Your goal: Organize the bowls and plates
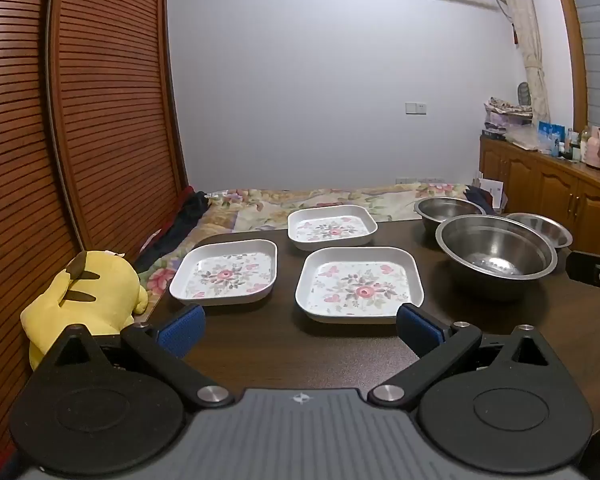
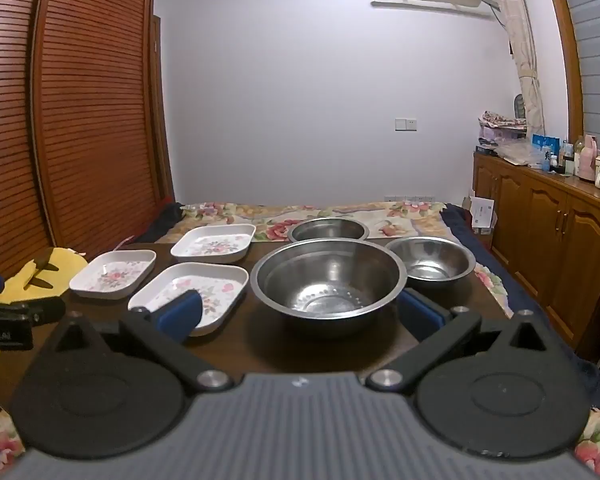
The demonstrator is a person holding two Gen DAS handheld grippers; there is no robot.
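Three square white plates with a flower print lie on the dark wooden table (image 1: 268, 344): a near one (image 1: 359, 283), a left one (image 1: 225, 272) and a far one (image 1: 332, 227). Three steel bowls stand to their right: a large one (image 2: 327, 276), a smaller one (image 2: 431, 260) at its right and a far one (image 2: 328, 229). My left gripper (image 1: 300, 326) is open, just short of the near plate. My right gripper (image 2: 300, 312) is open too, its blue pads either side of the large bowl's near wall, which they do not visibly touch.
A yellow plush toy (image 1: 88, 292) lies off the table's left edge. A bed with a floral cover (image 2: 340, 212) runs behind the table. Slatted wooden wardrobe doors (image 1: 80, 120) fill the left, and a wooden cabinet (image 2: 560, 232) with bottles lines the right wall.
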